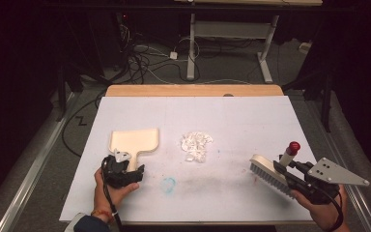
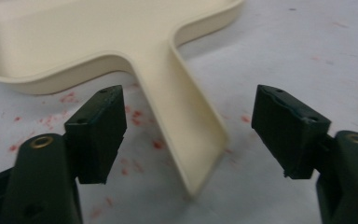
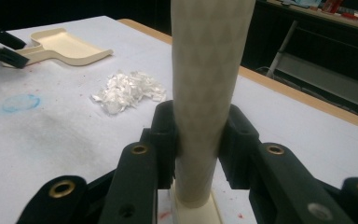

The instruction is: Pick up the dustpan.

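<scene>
White table sheet (image 1: 232,121), stained; left claw (image 2: 186,135) apart, right claw (image 3: 198,140) clamped on brush (image 1: 270,173).

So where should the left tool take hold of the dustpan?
Probably on the dustpan's flat handle, coming in from its free end. It is narrow and straight and lies flat on the table, and the left tool sits open with one jaw on each side of it. The pan itself looks too wide.

left gripper (image 1: 136,170) at dustpan (image 1: 134,140) handle | right gripper (image 1: 284,170) holds brush (image 1: 269,172)
</scene>
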Motion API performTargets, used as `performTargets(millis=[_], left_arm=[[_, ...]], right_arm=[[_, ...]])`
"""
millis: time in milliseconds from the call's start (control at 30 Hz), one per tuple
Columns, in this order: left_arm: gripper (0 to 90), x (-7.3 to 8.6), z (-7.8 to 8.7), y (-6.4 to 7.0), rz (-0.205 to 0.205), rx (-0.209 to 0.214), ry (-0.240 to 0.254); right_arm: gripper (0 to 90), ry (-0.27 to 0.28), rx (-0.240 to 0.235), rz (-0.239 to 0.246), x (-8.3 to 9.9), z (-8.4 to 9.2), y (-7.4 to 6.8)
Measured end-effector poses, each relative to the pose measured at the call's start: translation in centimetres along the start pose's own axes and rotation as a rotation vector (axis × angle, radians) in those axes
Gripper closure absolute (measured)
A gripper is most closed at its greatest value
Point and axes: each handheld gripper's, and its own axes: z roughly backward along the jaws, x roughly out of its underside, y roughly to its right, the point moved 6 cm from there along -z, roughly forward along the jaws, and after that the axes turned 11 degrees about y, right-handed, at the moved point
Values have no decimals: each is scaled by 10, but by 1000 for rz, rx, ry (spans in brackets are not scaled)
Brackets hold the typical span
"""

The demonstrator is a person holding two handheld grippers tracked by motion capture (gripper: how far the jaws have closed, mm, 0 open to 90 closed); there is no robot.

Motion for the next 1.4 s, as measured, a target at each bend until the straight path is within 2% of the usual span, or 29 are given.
performTargets(millis=[133,167,233,333,367,500,600,667,700,733,767,800,833,900,933,1000,1033,1067,1133,1167,1300,1367,1400], left_arm=[[416,-8,-8,-9,-4,12,9],[437,-10,-10,-11,-31,16,2],[484,-11,-12,-11,-27,24,1],[603,-13,-13,-14,-45,30,-1],[632,-15,-14,-16,-60,47,-6],[635,-18,-15,-17,-57,54,-11],[637,-22,-15,-20,-75,59,-25],[637,-27,-13,-22,-110,65,-38],[638,-27,-13,-22,-110,65,-38],[638,-32,-7,-23,-153,93,-49],[639,-32,-7,-23,-153,93,-49],[639,-36,-2,-25,-179,88,-46],[639,-38,6,-24,-215,101,-53],[639,-39,12,-24,-227,113,-50],[639,-39,18,-21,-239,137,-58],[639,-38,26,-17,-258,149,-74],[639,-34,33,-11,-285,182,-98],[639,-34,33,-11,-285,182,-98],[638,-27,44,2,-324,211,-119],[639,-26,48,7,-332,230,-120],[638,-21,53,15,-355,254,-133],[638,-15,53,20,-353,285,-157],[638,-15,53,20,-353,285,-157]], right_arm=[[709,-2,-7,-7,2,0,-1],[709,-5,-8,-9,3,0,-2],[709,-8,-14,-6,4,0,-2],[709,-13,-13,-9,5,-1,-3],[709,-14,-17,-9,5,-1,-3],[709,-16,-21,-6,5,-2,-4],[709,-21,-20,-7,6,-2,-4],[709,-22,-17,-5,6,-3,-3],[709,-22,-17,-5,6,-3,-3],[709,-23,-13,-5,6,-3,-3],[709,-24,-12,-5,6,-3,-2],[709,-24,-12,-5,6,-3,-2],[709,-26,-10,-4,7,-2,-1],[709,-28,-8,-4,8,-2,-1],[709,-28,-5,-3,8,-2,0],[709,-29,-3,-3,8,-2,0],[709,-31,-4,-2,8,-2,1],[709,-32,-3,-7,9,-2,1],[709,-36,-4,-8,10,-3,1],[709,-36,-5,-6,10,-3,1],[709,-36,-4,-9,10,-3,2],[709,-37,-5,-12,11,-4,2],[709,-37,-5,-12,11,-4,2]])
